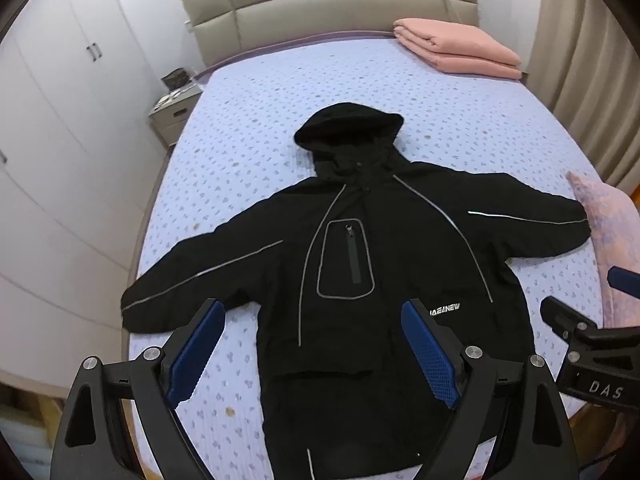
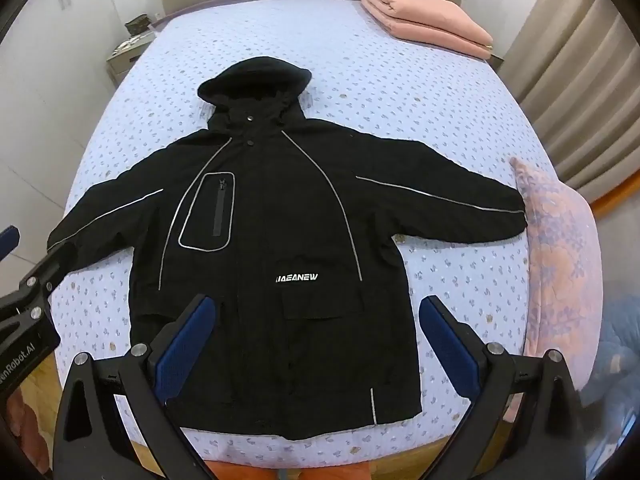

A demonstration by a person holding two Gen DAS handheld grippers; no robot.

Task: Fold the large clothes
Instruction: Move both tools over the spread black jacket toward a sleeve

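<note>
A black hooded jacket (image 1: 360, 264) (image 2: 276, 240) with grey piping lies flat, front up, on the bed, both sleeves spread out sideways and the hood toward the headboard. My left gripper (image 1: 312, 312) hovers open above the jacket's lower left part, nothing between its blue pads (image 1: 196, 354). My right gripper (image 2: 318, 308) hangs open above the lower right front, over the flap pocket, also empty. Each gripper shows at the edge of the other's view: the right one (image 1: 592, 344), the left one (image 2: 24, 304).
The bed (image 2: 420, 92) has a pale blue patterned cover. A folded pink blanket (image 2: 424, 18) lies at the far right corner, and a pink floral pillow (image 2: 560, 248) touches the right sleeve's cuff. A bedside table (image 1: 172, 114) and white wardrobes (image 1: 60, 120) stand left; curtains (image 2: 576, 80) hang right.
</note>
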